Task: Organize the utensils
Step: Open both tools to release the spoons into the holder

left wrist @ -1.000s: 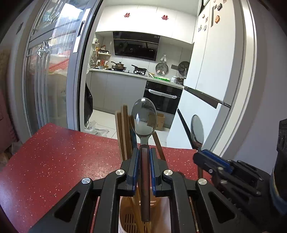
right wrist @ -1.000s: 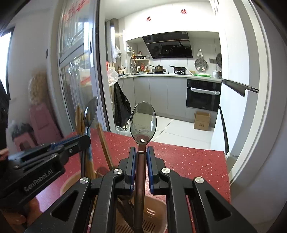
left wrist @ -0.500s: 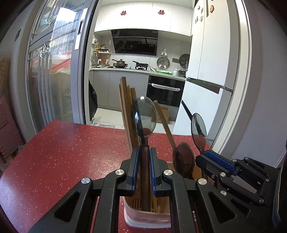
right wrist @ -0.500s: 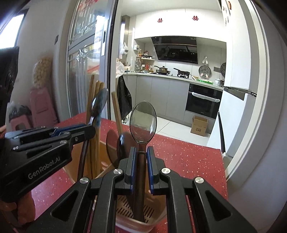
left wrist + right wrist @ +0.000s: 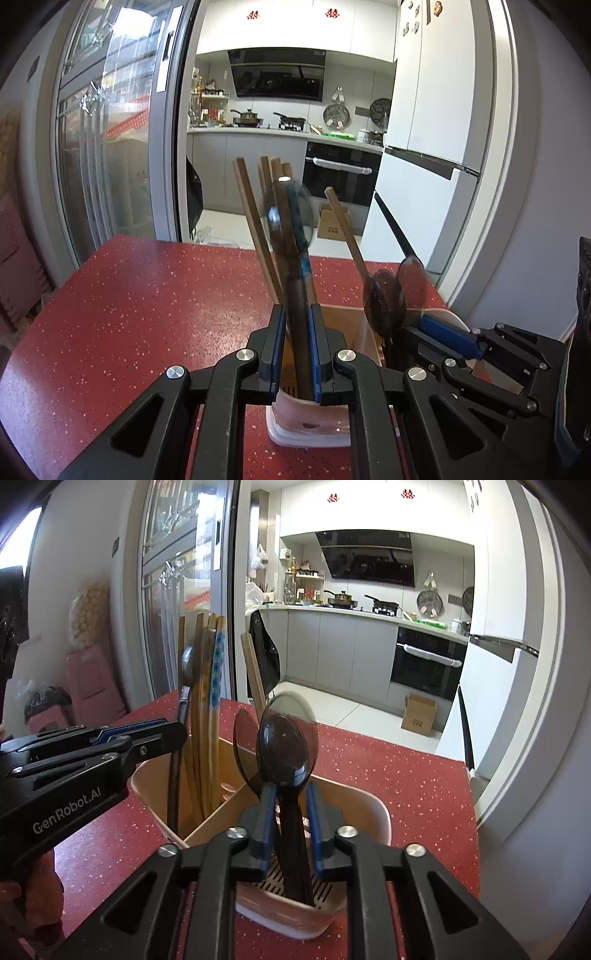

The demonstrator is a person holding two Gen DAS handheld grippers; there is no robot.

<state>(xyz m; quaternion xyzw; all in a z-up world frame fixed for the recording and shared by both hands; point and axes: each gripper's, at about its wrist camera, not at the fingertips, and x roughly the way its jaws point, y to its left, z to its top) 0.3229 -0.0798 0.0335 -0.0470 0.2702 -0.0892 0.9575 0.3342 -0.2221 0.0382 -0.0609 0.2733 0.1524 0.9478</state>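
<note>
Spoon (image 5: 286, 753) between hand-held gripper (image 5: 290, 812) fingers

the left gripper (image 5: 295, 347) fills the lower middle of its own view, its blue-padded fingers (image 5: 276, 343) parted a little with a narrow gap on each side of what stands between them. the right gripper (image 5: 288, 825) sits low and central in its own view, fingers (image 5: 266, 819) likewise slightly apart. each gripper shows in the other's view: the right at the lower right, the left at the left edge, level and pointing inward, bare fingertips beneath it at the lower left.
</note>
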